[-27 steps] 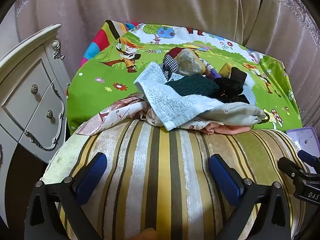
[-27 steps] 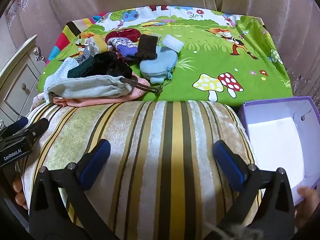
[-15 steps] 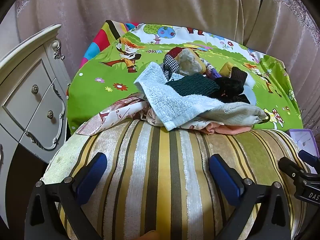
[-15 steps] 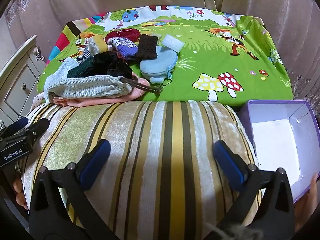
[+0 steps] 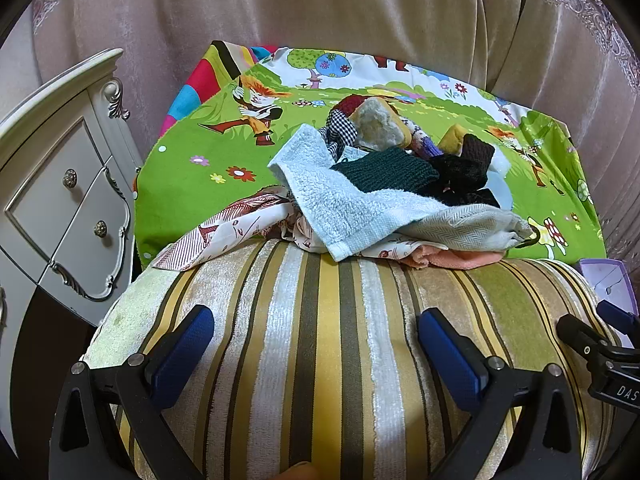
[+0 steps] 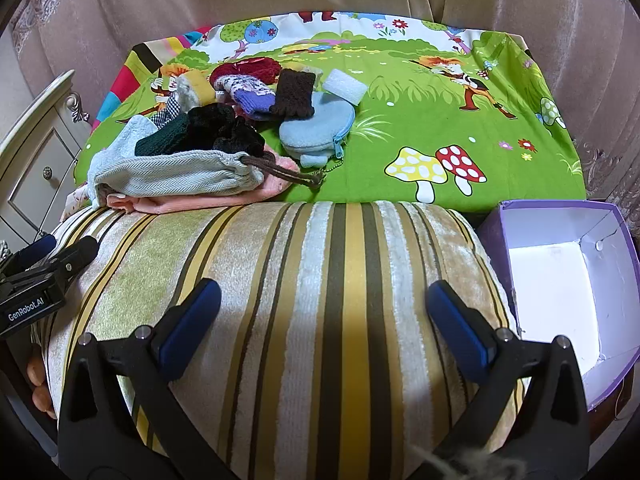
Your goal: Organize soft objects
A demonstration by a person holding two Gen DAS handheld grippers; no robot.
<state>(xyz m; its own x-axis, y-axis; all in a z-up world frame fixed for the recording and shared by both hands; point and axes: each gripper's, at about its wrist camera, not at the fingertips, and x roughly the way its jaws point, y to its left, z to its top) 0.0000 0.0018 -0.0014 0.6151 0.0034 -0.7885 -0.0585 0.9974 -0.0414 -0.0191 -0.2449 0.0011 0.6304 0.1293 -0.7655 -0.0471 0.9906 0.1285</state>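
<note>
A heap of soft things lies on a green cartoon cloth [image 6: 400,120]: a light blue towel [image 5: 340,204], a grey drawstring bag [image 6: 176,178], a pink cloth [image 6: 208,200], dark knits [image 6: 216,128], a blue zip pouch [image 6: 316,132], a brown knit [image 6: 294,94] and a white sponge [image 6: 345,86]. My left gripper [image 5: 316,352] is open and empty over a striped cushion [image 5: 320,340], short of the heap. My right gripper [image 6: 324,320] is open and empty over the same cushion [image 6: 320,280].
An open purple box [image 6: 572,280] with a white inside stands to the right of the cushion. A white drawer cabinet [image 5: 52,208] stands at the left. Beige curtains [image 5: 320,8] hang behind the cloth. A patterned scarf [image 5: 224,232] spills off the heap's left side.
The purple box has moved up and further into the right wrist view. Both grippers and the heap have stayed put.
</note>
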